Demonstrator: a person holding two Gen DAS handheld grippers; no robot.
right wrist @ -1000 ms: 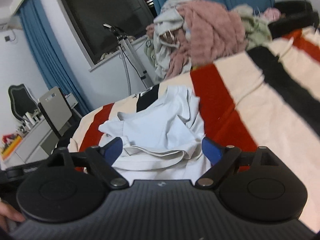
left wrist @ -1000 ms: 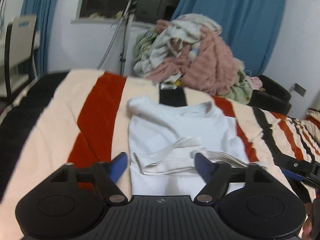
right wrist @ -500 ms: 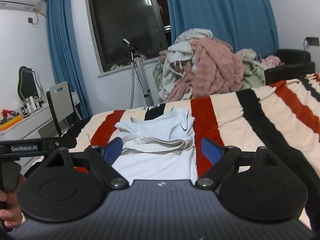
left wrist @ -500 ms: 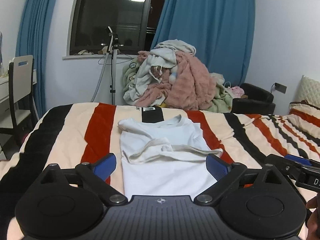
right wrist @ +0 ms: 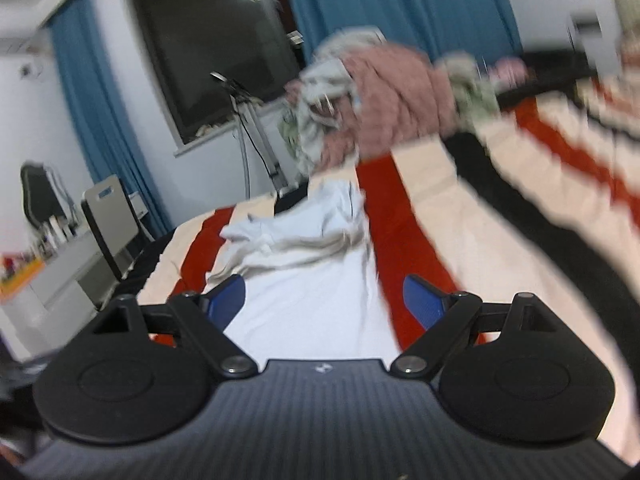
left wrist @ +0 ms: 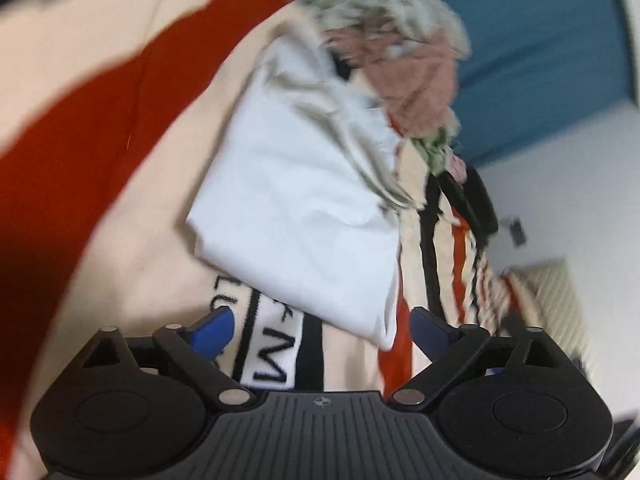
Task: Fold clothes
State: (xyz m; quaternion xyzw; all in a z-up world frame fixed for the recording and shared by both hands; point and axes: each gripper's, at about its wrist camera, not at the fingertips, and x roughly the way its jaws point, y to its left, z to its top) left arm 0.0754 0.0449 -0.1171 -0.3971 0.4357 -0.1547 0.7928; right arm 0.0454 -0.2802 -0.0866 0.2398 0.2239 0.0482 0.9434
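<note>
left hand-held gripper [left wrist: 320, 330]: I see both blue pads spread wide, nothing between them; it hangs over the near bottom edge of the shirt, camera rolled and blurred.
right hand-held gripper [right wrist: 324, 300]: I see the jaws wide apart too, empty; white fabric fills the gap below them, but I can't tell if the pads touch it.
white T-shirt [left wrist: 304, 200]: lies on the bed, partly folded, 1 rumpled band of fabric across its upper half; in the right wrist view [right wrist: 316, 276] the flat lower part runs toward the camera.
striped blanket [left wrist: 100, 128]: cream with red and black stripes, covers the bed under the shirt; a black-and-white lettered label shows just beside the shirt's near corner.
clothes pile [right wrist: 376, 100]: pink, grey and green items heaped at the far end of the bed, beyond the shirt's collar.
background: blue curtain [right wrist: 400, 4], dark window [right wrist: 212, 44], chair [right wrist: 110, 220] to the left.
</note>
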